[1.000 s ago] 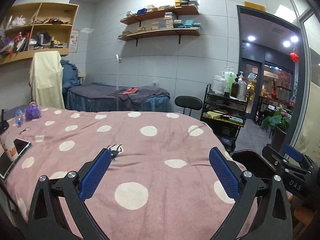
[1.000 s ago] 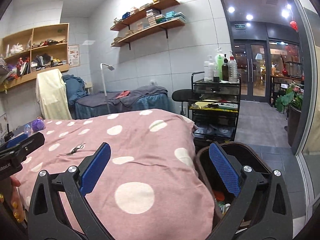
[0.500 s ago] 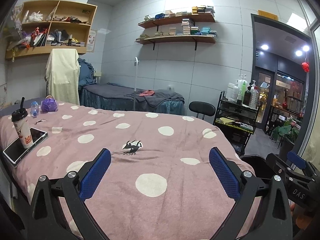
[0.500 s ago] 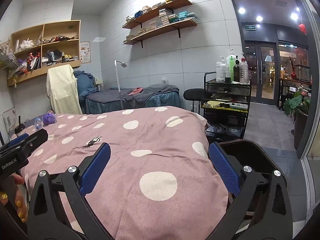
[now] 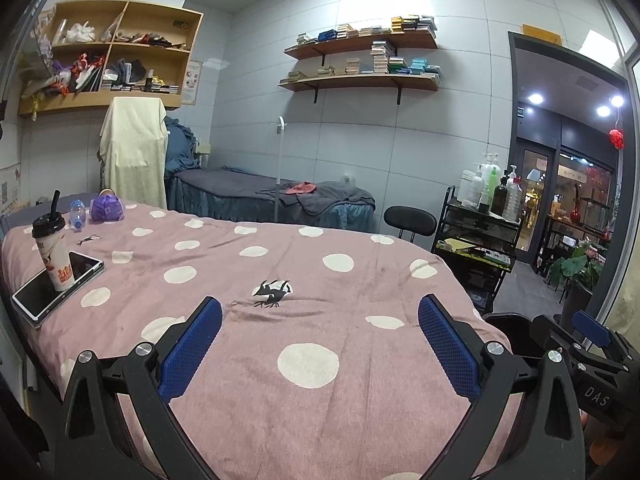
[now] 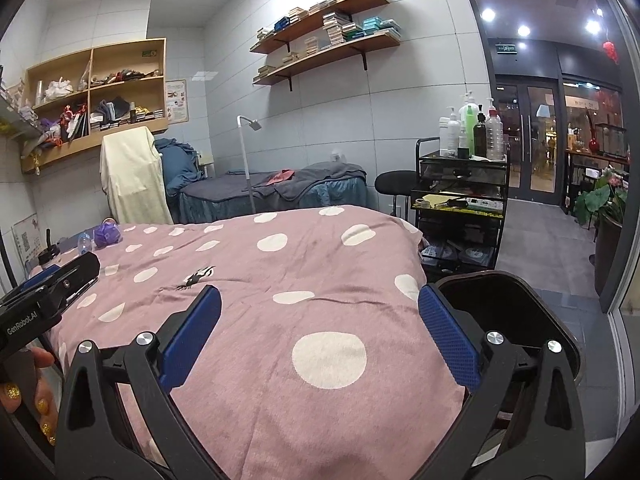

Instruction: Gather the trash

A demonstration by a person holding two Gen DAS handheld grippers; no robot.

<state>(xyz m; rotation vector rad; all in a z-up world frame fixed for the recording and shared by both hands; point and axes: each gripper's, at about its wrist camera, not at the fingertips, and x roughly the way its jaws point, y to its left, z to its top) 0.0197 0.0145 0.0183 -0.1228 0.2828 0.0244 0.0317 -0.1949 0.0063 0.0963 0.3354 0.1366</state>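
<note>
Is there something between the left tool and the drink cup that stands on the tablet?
Nothing visible blocks it. Between the open left tool and the drink cup on the tablet lies only the flat pink dotted cover. The small bottle and purple bag sit behind the cup.

cups: 1 point(image 5: 52, 254), left of the left gripper
phones: 1 point(image 5: 38, 286), under the cup
small bottles: 1 point(image 5: 77, 214)
purple bags: 1 point(image 5: 105, 208)
bins: 1 point(image 6: 516, 312), by the right gripper
</note>
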